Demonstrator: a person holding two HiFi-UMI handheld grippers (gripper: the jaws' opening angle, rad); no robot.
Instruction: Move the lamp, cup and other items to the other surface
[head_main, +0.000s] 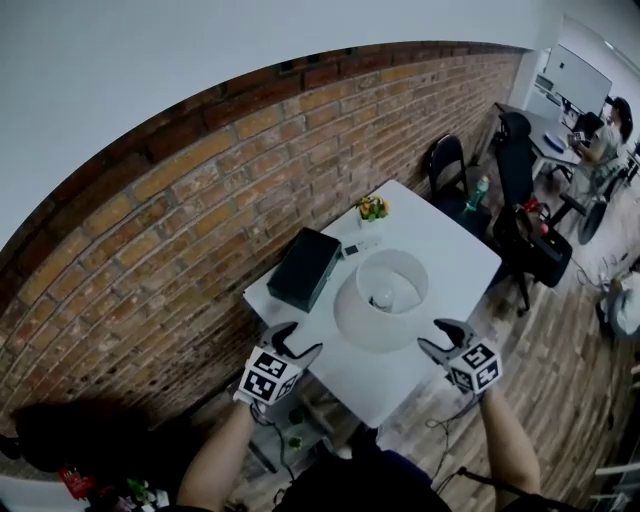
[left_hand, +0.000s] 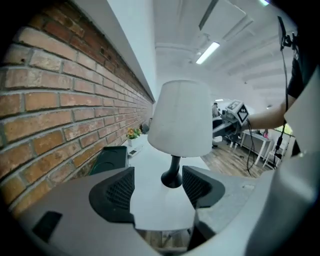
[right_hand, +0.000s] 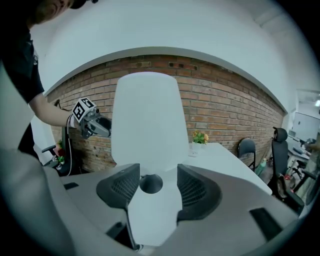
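With seemingly nothing moved yet, the left gripper (head_main: 298, 342) and right gripper (head_main: 440, 338) are hovering, jaws apart and empty, either side of the white-shaded, black-based lamp (head_main: 385, 295) standing on the white table (head_main: 445, 250).

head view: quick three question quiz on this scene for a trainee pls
1. True or false: the left gripper is shut on the lamp.
2. Which thing lies on the table next to the lamp, on the side by the brick wall? A) black box B) red mug C) stack of plates
3. Fill in: the lamp's shade is ___.
Key: 1 false, its jaws stand apart and empty, short of the lamp's base. 2 A. 3 white.
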